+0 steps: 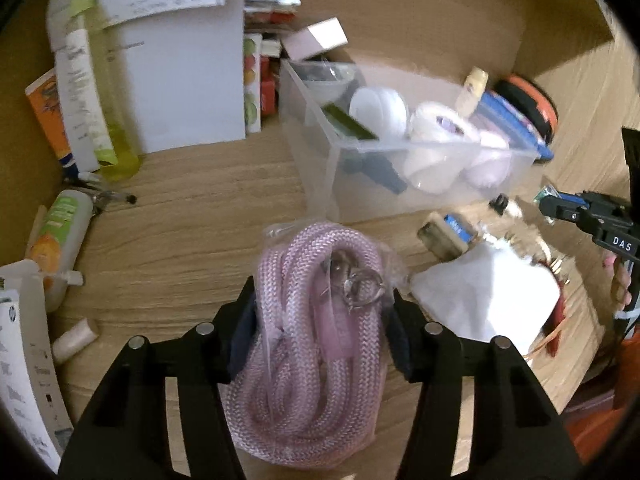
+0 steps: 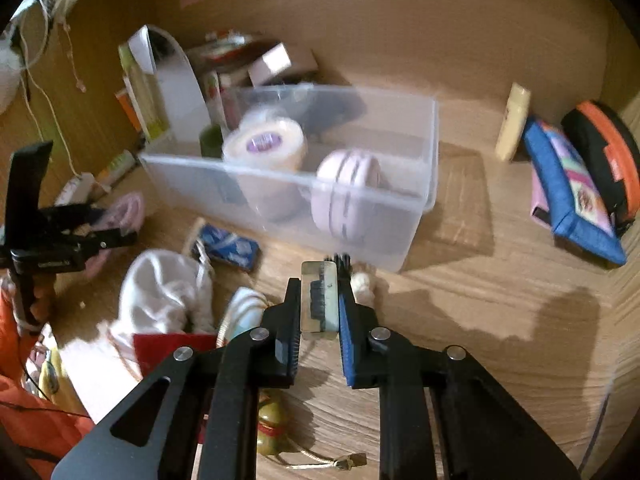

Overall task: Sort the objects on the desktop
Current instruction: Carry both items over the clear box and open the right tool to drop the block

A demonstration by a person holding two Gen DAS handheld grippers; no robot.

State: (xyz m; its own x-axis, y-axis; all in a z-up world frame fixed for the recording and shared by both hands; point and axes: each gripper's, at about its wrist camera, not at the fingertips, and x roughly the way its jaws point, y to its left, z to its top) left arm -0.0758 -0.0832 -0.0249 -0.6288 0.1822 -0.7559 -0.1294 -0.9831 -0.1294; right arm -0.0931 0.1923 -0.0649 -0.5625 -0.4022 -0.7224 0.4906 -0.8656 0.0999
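My left gripper (image 1: 322, 312) is shut on a bagged coil of pink rope (image 1: 316, 320) with a metal clasp, held over the wooden desk. My right gripper (image 2: 320, 304) is shut on a small clear-backed brush (image 2: 319, 300) with black bristles, in front of the clear plastic bin (image 2: 416, 216). The bin (image 1: 400, 176) holds tape rolls, a pink round case (image 2: 346, 192) and dark items. The right gripper also shows in the left wrist view (image 1: 560, 210). The left gripper shows at the left of the right wrist view (image 2: 120, 236).
A white cloth pouch (image 2: 164, 292), a blue packet (image 2: 228, 246) and small trinkets lie before the bin. A blue pouch (image 2: 568, 192), an orange-black case (image 2: 608, 152) and a cream tube (image 2: 514, 120) stand at right. Books, bottles (image 1: 116, 92) and tubes (image 1: 60, 240) crowd the left.
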